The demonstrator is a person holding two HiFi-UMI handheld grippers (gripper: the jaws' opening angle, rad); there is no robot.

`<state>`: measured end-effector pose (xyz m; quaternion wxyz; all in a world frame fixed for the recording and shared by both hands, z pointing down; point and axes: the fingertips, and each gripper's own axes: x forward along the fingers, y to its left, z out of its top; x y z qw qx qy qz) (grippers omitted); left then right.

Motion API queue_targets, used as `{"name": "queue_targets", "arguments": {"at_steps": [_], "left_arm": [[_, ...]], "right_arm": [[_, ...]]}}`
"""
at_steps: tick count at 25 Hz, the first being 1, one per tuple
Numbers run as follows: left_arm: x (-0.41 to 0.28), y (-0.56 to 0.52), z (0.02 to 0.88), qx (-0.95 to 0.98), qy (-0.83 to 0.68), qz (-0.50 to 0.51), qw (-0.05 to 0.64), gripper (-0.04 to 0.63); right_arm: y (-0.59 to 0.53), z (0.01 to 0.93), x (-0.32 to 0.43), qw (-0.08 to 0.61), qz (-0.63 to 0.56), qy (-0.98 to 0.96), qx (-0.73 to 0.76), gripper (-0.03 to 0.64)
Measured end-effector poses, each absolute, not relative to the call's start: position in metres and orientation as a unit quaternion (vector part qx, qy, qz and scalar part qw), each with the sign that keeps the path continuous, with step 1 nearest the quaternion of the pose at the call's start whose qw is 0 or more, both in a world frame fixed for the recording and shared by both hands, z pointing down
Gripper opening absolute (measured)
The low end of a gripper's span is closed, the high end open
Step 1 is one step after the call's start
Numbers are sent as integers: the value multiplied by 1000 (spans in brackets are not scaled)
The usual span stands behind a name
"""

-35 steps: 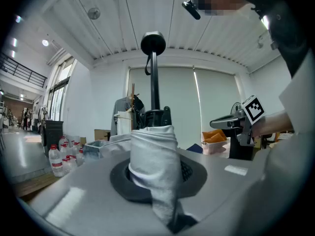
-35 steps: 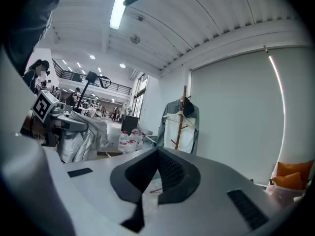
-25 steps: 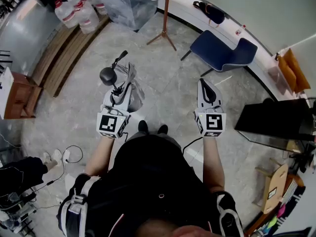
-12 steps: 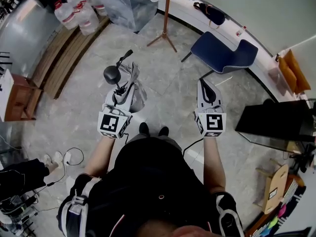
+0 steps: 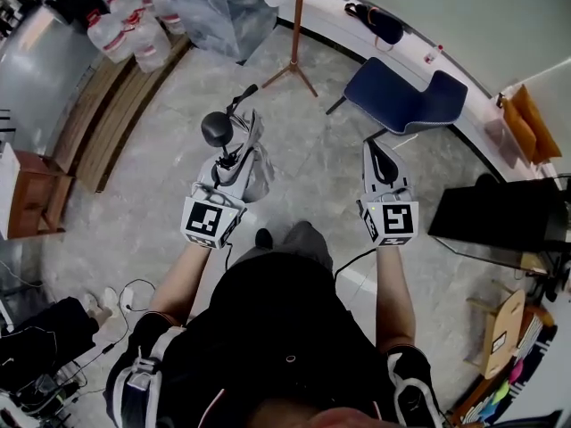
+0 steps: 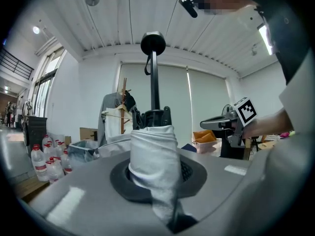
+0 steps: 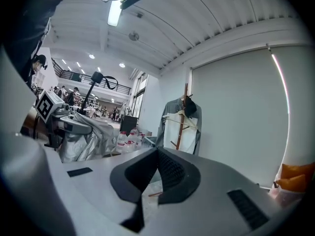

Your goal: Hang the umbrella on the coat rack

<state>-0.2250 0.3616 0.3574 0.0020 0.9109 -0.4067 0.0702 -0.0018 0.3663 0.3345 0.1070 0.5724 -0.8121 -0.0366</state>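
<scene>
A folded grey umbrella stands upright in my left gripper, which is shut on its fabric. Its black shaft ends in a round black knob with a wrist strap. In the left gripper view the grey fabric fills the jaws and the knob rises above. The wooden coat rack stands ahead on splayed feet, with a grey and white garment on a hanger. It also shows as the coat rack far behind the umbrella. My right gripper is level with the left, shut, holding nothing.
A blue chair stands right of the rack. Water bottles and a plastic-wrapped bundle lie to its left. A black table is at the right, a wooden bench at the left. Cables trail on the floor behind.
Both grippers and the person have moved forward toward the coat rack. The umbrella has travelled with the left gripper. Neither gripper's jaws have changed.
</scene>
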Motion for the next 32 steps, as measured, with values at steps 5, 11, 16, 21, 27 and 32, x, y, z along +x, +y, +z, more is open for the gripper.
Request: {"name": "queue_targets", "arguments": {"at_steps": [5, 11, 16, 21, 27, 32], "left_arm": [[-197, 303, 366, 910, -407, 78, 4, 44], [-140, 217, 365, 899, -429, 86, -5, 46], [-109, 145, 365, 892, -445, 82, -1, 44], [-90, 70, 368, 889, -448, 95, -17, 44], [-80, -23, 381, 896, -431, 100, -23, 44], [-76, -101, 402, 902, -416, 110, -17, 44]], "right_arm": [[313, 340, 26, 103, -32, -819, 563, 2], [236, 338, 74, 103, -36, -837, 537, 2], [176, 332, 98, 104, -36, -853, 511, 2], [117, 333, 104, 106, -41, -861, 495, 2], [54, 339, 95, 109, -38, -859, 498, 2], [-8, 339, 90, 112, -32, -845, 522, 2]]}}
